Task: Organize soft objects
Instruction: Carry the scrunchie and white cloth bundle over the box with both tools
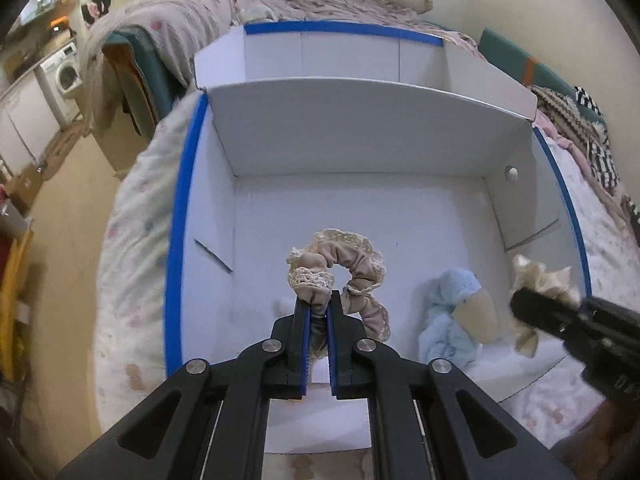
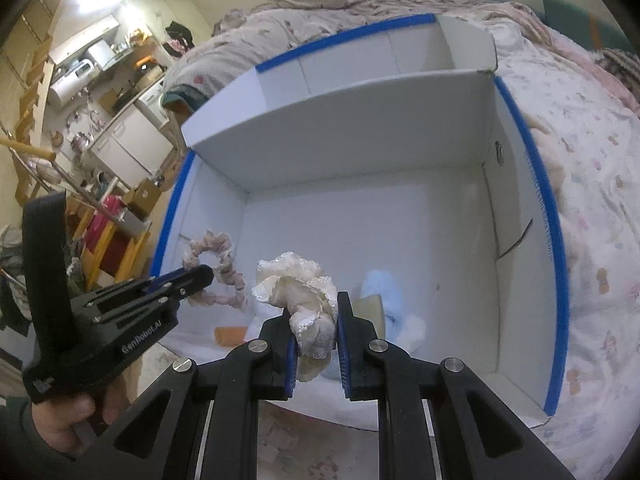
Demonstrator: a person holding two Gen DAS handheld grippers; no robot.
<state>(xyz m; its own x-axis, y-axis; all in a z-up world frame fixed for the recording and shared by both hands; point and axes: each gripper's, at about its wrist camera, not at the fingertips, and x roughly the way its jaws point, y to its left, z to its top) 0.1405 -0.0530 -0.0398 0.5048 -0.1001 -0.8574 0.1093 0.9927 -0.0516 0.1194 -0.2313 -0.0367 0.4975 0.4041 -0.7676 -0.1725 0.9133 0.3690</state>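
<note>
My left gripper is shut on a beige lace-trimmed scrunchie and holds it above the floor of a white box with blue-taped edges. My right gripper is shut on a cream ruffled scrunchie over the same box. A light-blue plush toy lies on the box floor at the near right; it also shows in the right wrist view, partly hidden. The right gripper shows at the right of the left wrist view, the left gripper with its scrunchie at the left of the right wrist view.
The box rests on a bed with a pale patterned quilt. A white divider wall splits the box into a near and a far compartment. A small orange item lies on the box floor. Kitchen furniture stands beyond the bed at left.
</note>
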